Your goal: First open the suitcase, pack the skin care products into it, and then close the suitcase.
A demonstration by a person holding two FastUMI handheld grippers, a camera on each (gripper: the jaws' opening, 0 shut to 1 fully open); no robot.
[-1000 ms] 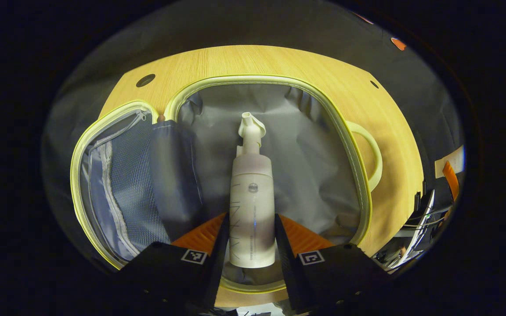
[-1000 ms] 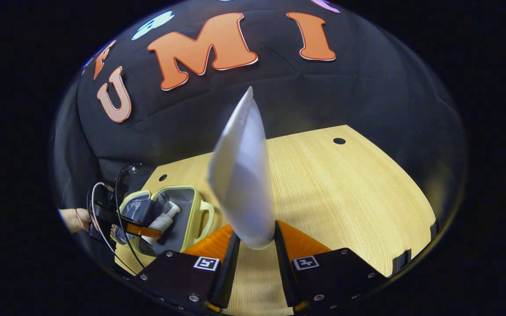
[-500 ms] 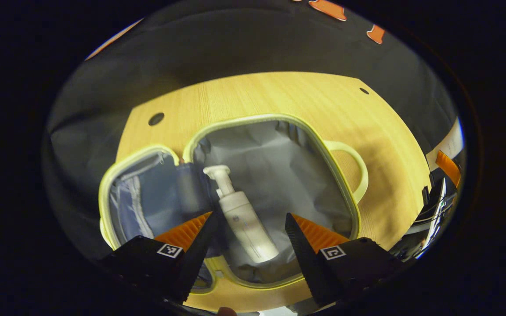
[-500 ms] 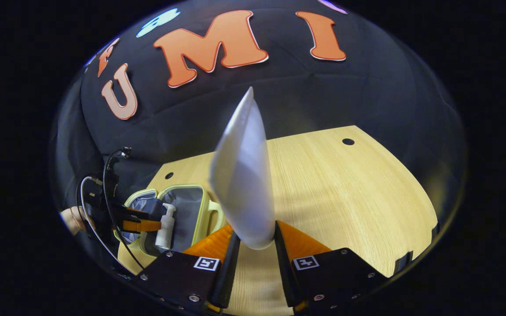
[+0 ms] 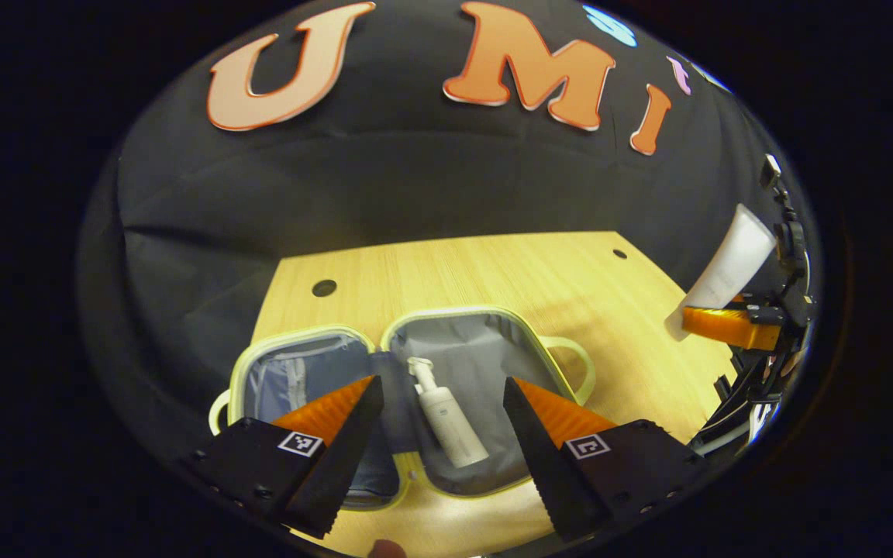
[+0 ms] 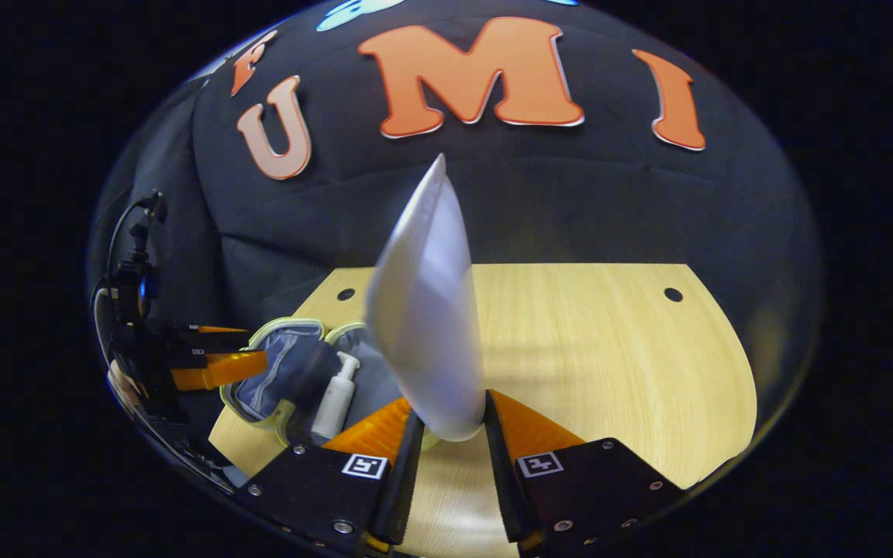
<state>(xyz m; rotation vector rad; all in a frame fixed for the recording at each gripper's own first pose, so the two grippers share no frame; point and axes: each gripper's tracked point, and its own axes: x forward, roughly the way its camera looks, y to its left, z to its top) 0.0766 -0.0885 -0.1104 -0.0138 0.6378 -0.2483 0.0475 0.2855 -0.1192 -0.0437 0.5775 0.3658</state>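
A: One suitcase (image 5: pixel 485 325) lies open on the wooden table (image 5: pixel 493 263), its two halves spread flat side by side. What does each half hold?

B: The half with the handle, lined in grey, holds one white pump bottle (image 5: pixel 446 415) lying on its side, pump end toward the far rim. In the other half I see a mesh pocket; whether anything lies in it cannot be told.

A: And the second skin care item?

B: One white tube (image 6: pixel 425 310) stands up between the fingers of the right gripper (image 6: pixel 446 430), above the table and to the handle side of the suitcase. Both fingers press on its lower end; the jaws stand narrow. In the left gripper view the same tube (image 5: pixel 722 271) shows at the far right, tilted, well apart from the suitcase.

A: The left gripper (image 5: pixel 439 415)?

B: Its jaws stand wide with nothing between them, above the near side of the suitcase. The bottle shows in the gap but lies below, inside the case.

A: Counts?

B: One suitcase, two products, two grippers, two dark round holes in the tabletop near its far edge.
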